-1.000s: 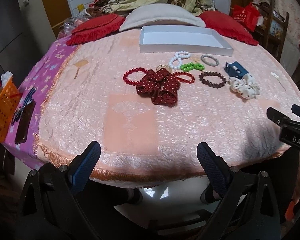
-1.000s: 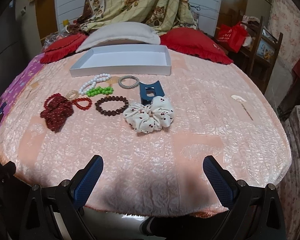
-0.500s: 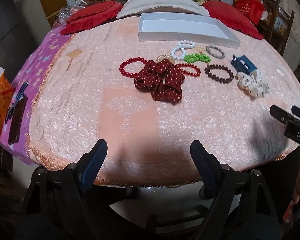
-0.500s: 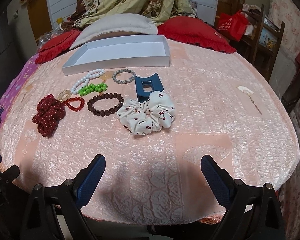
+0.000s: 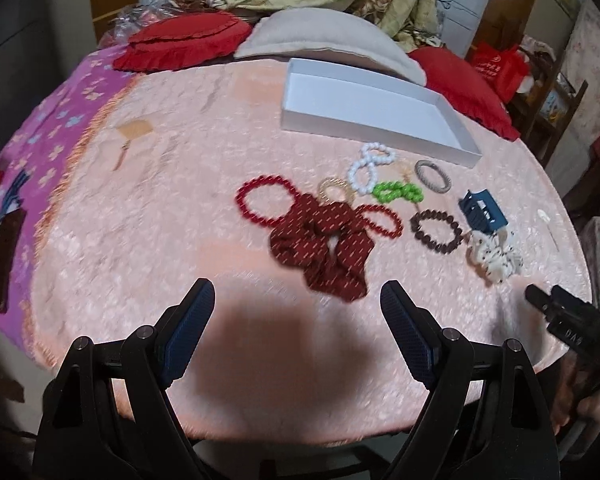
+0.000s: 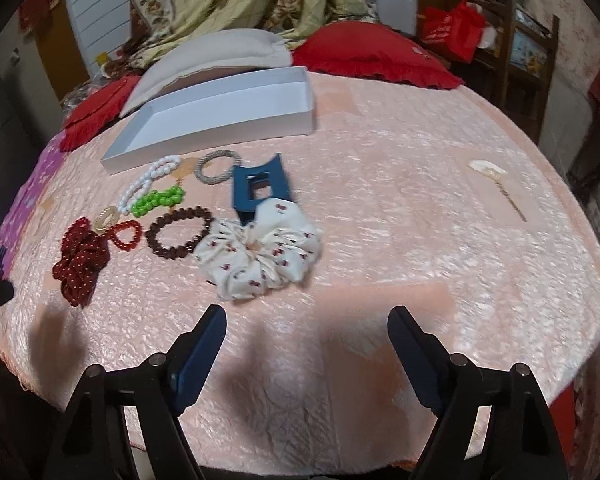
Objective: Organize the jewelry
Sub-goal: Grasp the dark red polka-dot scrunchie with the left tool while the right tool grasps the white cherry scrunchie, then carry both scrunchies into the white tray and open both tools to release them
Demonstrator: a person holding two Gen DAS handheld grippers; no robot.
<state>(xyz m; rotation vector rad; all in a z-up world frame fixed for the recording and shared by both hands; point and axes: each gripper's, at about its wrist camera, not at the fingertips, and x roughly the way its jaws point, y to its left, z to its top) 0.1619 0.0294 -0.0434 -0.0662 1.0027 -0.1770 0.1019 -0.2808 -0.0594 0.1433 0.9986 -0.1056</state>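
Observation:
An empty white box (image 5: 456, 136) (image 6: 220, 136) sits at the far side of the pink bedspread. In front of it lie a dark red scrunchie (image 5: 324, 248) (image 6: 80, 260), red bead bracelets (image 5: 260, 204), a white bead bracelet (image 5: 364, 168), a green one (image 5: 398, 192), a brown one (image 5: 436, 232) (image 6: 178, 232), a grey ring (image 5: 432, 176), a blue claw clip (image 5: 482, 212) (image 6: 260, 184) and a white scrunchie (image 6: 260, 256). My left gripper (image 5: 298, 302) is open, just short of the red scrunchie. My right gripper (image 6: 306, 326) is open, just short of the white scrunchie.
Red cushions (image 6: 372, 56) and a grey pillow (image 5: 328, 40) line the far edge of the bed. A hairpin (image 6: 496, 184) lies at the right. The right gripper's body (image 5: 568, 320) shows at the right of the left wrist view.
Both grippers have moved forward over the bed's near edge toward the jewelry. Both stay open. Nothing on the bed has moved.

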